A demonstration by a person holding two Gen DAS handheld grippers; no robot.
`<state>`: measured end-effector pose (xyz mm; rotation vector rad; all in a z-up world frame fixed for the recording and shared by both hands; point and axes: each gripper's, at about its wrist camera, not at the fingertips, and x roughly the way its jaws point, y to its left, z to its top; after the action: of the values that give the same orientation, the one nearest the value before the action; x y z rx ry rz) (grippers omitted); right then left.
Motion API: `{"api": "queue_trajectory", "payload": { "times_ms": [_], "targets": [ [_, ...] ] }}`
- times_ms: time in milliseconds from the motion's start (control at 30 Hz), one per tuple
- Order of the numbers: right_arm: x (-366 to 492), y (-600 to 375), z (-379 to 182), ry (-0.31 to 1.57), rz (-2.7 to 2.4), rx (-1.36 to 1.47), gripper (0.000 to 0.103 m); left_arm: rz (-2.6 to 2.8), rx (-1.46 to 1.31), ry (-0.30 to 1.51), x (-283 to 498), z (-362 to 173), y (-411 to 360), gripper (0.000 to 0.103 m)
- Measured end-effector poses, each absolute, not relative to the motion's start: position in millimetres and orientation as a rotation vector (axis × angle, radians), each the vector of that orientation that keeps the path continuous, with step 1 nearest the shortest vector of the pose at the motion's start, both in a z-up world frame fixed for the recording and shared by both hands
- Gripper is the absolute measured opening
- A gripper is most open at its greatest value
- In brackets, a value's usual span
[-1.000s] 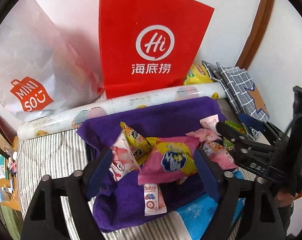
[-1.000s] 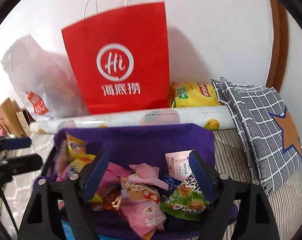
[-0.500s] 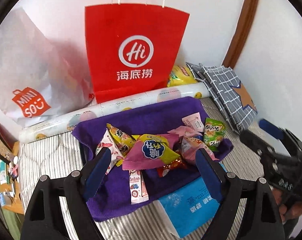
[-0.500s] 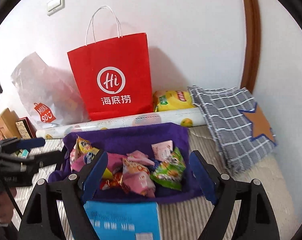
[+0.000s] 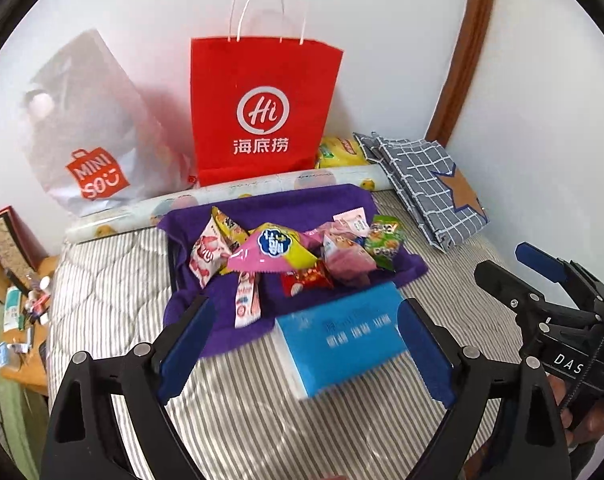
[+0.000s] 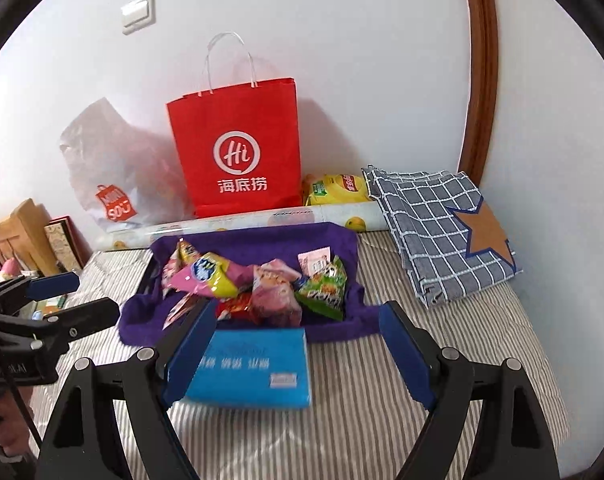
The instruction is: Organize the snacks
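A: The striped bed (image 5: 113, 280) fills both views, its near edge cut off behind the tongs. Against the far wall stand a red bag (image 5: 261, 108) and, to its left, a white bag (image 5: 89, 136); a yellow pack (image 6: 338, 189) is half hidden behind a paper roll (image 5: 261, 189).

B: What changed?

A: Both views take in more than a second ago, handles and wall included, and the purple towel (image 5: 302, 200) looks smaller.

B: The snacks (image 5: 293, 250)?

A: Piled on the towel, mid-bed, print blurred. A blue pack (image 5: 342, 340) lies just near of them.

B: And the tongs?

A: Left tongs (image 5: 308, 344) have just been opening wider, gripping nothing; the blue pack shows between the jaws, the snacks farther on. Right tongs (image 6: 297, 344) are spread and empty too, the pack's left end hidden behind one jaw.
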<state>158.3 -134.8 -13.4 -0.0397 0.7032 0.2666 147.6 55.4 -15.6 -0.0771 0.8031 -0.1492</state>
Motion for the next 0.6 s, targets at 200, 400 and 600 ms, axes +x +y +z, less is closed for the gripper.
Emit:
{"api": "queue_trajectory", "payload": {
  "times_ms": [200, 400, 600],
  "targets": [
    [118, -142, -2, 0.648, 0.250, -0.053, 0.100, -0.094, -0.101, 0.751, 106, -5, 48, 0.099],
    [89, -156, 9, 0.627, 0.257, -0.034, 0.103, -0.056, -0.078, 0.723, 72, 5, 36, 0.100],
    [70, -167, 16, 0.628, 0.249, -0.024, 0.103, -0.005, -0.038, 0.696, 51, 9, 24, 0.100]
  ]
}}
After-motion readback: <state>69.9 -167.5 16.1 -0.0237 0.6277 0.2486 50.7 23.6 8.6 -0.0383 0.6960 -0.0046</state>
